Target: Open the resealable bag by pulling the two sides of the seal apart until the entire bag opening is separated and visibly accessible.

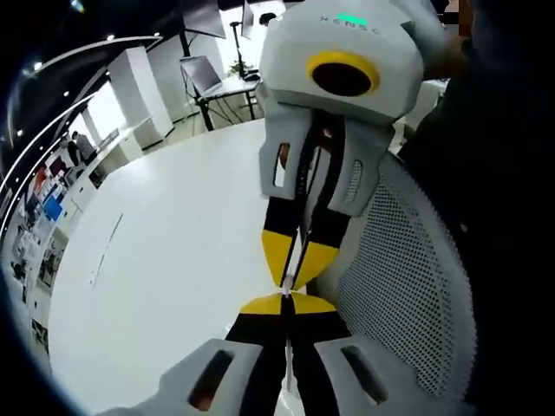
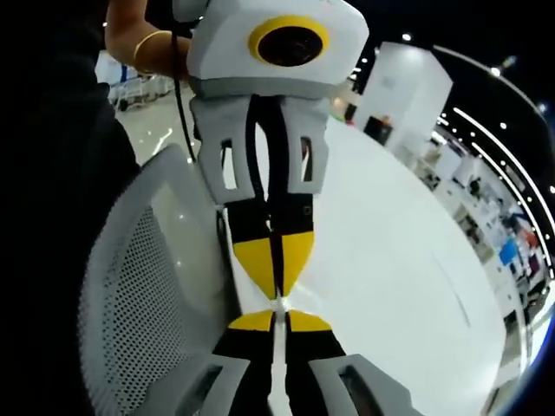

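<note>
Left gripper view: a white round table (image 1: 173, 260) spans from nine o'clock to the centre. Shelving with coloured items (image 1: 43, 199) stands at nine o'clock, a white pillar (image 1: 143, 95) at eleven, and a desk with a laptop (image 1: 208, 78) near twelve. A white mesh chair back (image 1: 408, 286) occupies four o'clock.

The left gripper (image 1: 286, 299) rises from six o'clock, yellow tips pressed together. The right gripper (image 1: 290, 279) descends from twelve o'clock, tips clenched, meeting it tip to tip at centre. A thin pale strip of the resealable bag (image 1: 288, 290) is pinched where the tips meet; little else of it can be made out.

Right gripper view: the mesh chair back (image 2: 147, 303) fills eight o'clock; the table (image 2: 399, 286) runs from centre to four o'clock; a white pillar (image 2: 408, 87) stands at two. A hand (image 2: 143, 43) with a bangle shows at eleven. The right gripper (image 2: 277, 316) rises from six o'clock, clenched; the left gripper (image 2: 276, 290) hangs from twelve, clenched. The bag's white edge (image 2: 277, 305) sits clamped between both pairs of tips.
</note>
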`<state>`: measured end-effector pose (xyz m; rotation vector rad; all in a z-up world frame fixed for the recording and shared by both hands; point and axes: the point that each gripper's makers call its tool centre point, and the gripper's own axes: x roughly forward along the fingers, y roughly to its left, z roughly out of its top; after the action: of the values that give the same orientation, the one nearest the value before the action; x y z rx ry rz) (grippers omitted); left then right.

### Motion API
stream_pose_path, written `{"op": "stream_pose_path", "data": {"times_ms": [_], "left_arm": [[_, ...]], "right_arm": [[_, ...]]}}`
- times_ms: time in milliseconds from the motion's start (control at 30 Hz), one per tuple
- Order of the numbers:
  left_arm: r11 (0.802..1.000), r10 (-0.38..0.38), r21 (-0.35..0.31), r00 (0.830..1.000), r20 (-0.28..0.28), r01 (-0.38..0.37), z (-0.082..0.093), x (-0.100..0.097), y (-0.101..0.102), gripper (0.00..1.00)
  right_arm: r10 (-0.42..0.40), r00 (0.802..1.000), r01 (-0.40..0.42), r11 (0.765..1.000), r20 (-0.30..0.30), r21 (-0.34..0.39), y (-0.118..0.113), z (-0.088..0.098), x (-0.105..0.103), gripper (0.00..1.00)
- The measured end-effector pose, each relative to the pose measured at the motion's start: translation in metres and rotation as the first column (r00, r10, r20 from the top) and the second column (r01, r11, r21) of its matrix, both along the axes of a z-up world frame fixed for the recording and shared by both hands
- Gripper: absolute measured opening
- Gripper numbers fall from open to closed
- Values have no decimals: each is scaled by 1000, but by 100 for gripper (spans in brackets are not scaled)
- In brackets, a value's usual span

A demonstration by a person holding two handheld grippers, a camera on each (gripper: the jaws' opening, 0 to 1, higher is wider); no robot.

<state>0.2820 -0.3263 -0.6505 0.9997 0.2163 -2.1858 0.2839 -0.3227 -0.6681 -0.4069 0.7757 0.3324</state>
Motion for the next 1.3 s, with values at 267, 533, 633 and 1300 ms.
{"op": "stream_pose_path", "data": {"times_ms": [267, 533, 633, 1300], "left_arm": [[1000, -6, -9, 1000, 10, 6, 2, 0, 1, 0], [1000, -11, -4, 1000, 2, 11, 1, -2, 3, 0], [1000, -9, -4, 1000, -6, 9, 2, -3, 3, 0], [1000, -1, -5, 1000, -20, 1, 5, -1, 3, 0]], "right_arm": [[0, 1000, 0, 1000, 12, -9, 0, 3, 1, 0], [-2, 1000, 2, 1000, 3, 2, 2, 2, -3, 0], [-5, 1000, 5, 1000, 6, 11, 3, 2, -4, 0], [-25, 1000, 26, 1000, -8, 10, -4, -2, -8, 0]]}}
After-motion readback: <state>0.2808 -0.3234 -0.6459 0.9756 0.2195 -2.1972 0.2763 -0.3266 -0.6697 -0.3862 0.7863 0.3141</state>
